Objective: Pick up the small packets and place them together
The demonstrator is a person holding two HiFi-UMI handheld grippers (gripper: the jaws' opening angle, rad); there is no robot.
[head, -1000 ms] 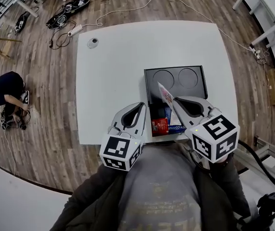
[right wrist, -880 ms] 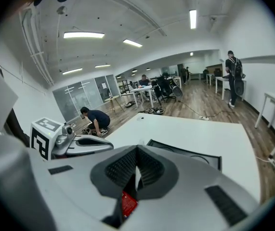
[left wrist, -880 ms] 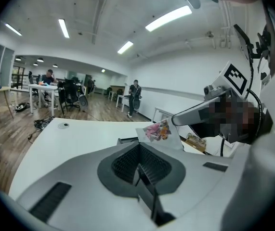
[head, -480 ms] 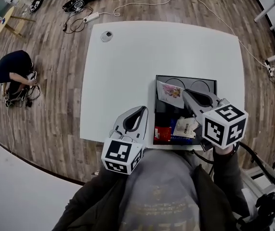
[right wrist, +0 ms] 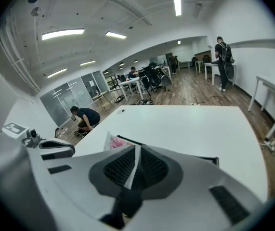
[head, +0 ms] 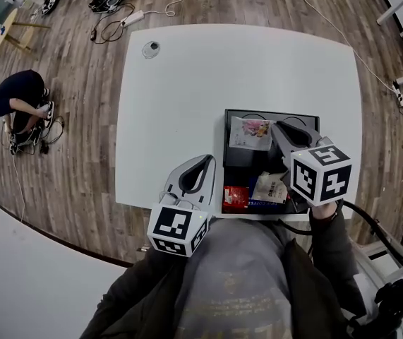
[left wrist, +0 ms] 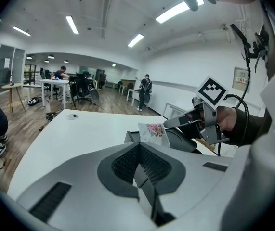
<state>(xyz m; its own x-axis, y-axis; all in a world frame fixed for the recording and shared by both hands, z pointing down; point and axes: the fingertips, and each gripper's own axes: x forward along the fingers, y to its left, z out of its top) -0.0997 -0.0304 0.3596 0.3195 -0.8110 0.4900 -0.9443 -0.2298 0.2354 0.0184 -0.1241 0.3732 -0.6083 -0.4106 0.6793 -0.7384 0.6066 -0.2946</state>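
This is an open-plan office or lab workspace. Rows of ceiling strip lights (right wrist: 62,33), glass partitions (right wrist: 79,93) and desks (left wrist: 55,83) with office chairs (left wrist: 82,88) show it. On the wood-plank floor (head: 81,119), loose cables (head: 109,28) lie at the white table's (head: 187,104) eleven o'clock.

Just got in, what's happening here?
The right gripper holds a pink packet by its edge over the far end of the black tray; its jaws have just been opening, packet between them. A red packet and a white packet lie at the tray's near end. The left gripper hovers beside it, jaws shut and empty.
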